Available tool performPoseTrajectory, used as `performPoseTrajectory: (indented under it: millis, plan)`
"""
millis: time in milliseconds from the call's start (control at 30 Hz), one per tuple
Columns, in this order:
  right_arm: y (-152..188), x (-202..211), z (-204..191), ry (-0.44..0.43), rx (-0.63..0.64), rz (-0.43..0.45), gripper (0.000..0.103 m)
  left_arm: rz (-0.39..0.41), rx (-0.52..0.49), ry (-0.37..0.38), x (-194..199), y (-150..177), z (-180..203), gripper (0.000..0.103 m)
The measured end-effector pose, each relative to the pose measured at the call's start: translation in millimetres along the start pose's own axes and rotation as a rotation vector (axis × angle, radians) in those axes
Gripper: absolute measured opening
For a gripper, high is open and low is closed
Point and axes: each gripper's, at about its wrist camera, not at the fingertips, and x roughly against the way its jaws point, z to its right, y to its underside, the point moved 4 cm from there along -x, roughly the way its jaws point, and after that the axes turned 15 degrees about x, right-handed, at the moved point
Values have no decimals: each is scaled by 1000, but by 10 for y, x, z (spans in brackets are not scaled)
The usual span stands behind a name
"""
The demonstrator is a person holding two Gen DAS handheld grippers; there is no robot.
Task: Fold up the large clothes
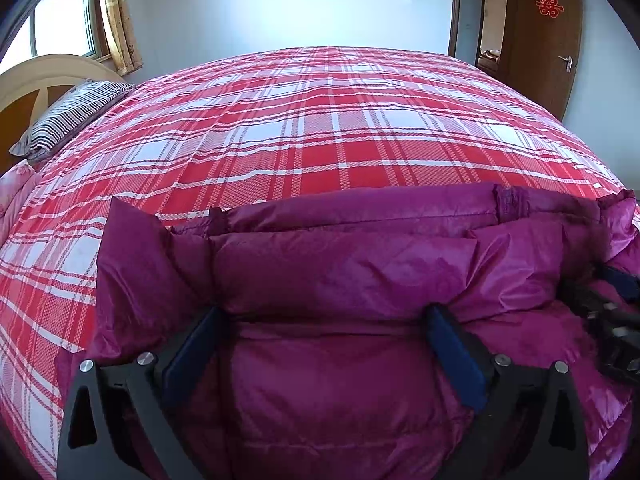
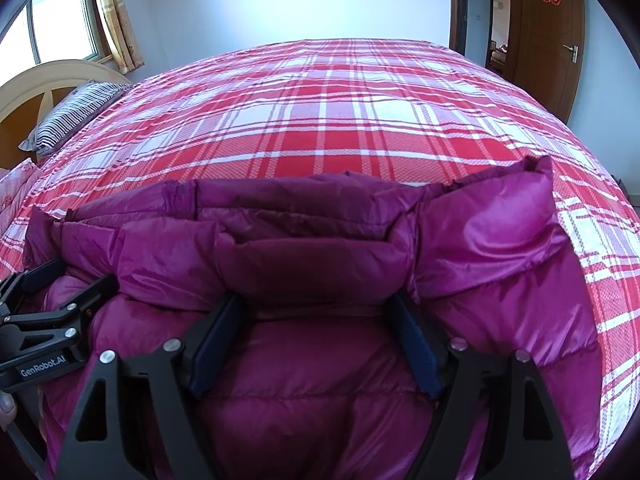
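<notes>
Looking along both grippers, I see a magenta down jacket (image 1: 340, 280) lying puffy and shiny at the near edge of the bed (image 1: 320, 120), its quilted panels folded over each other into a thick bundle with stitched seams across. My left gripper (image 1: 324, 316) has its fingers spread apart, and a fold of the jacket bulges between the blue pads (image 1: 452, 356); I cannot tell if the pads really press it. My right gripper (image 2: 318, 304) stands the same way, fingers apart on both sides of a padded roll of the jacket. In the right wrist view the left gripper (image 2: 72, 276) shows at the left side, resting on the jacket with its fingers also apart. The bed is covered with a red and white plaid sheet (image 2: 320, 120), spread flat and reaching to the far edge. At the far left corner lies a striped pillow (image 1: 68, 116) against a cream headboard (image 1: 44, 76), and a pink floral cloth (image 1: 16, 196) is at the left edge. Behind are a window (image 1: 60, 20) with a yellowish curtain (image 1: 120, 20), a pale wall, and a brown door (image 1: 548, 40) with a red paper decoration (image 1: 550, 2).
</notes>
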Motion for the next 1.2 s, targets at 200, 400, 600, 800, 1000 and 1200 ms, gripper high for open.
performPoseTrajectory:
  millis: [200,400,600,800,1000,1200]
  plan:
    - [-64,458,267,-35,-134,159,86,4,5,4,0,-2,-6,102]
    - [61,128,751,-21,-265,78,91,3,-1,-2,10,-10,1,102]
    - [20,-51,614,35,-179,33,101,16,6,-28,250,-59,-58,102]
    - [62,-43,602,35,-175,42,101,135,-30,-132,533,-87,-423,102]
    - [19,428,253,61,-126,84,92,19,47,-89,207,-14,-567,102]
    - [110,841,-565,-88,33,191,94,6,59,-73,164,-15,-577,102]
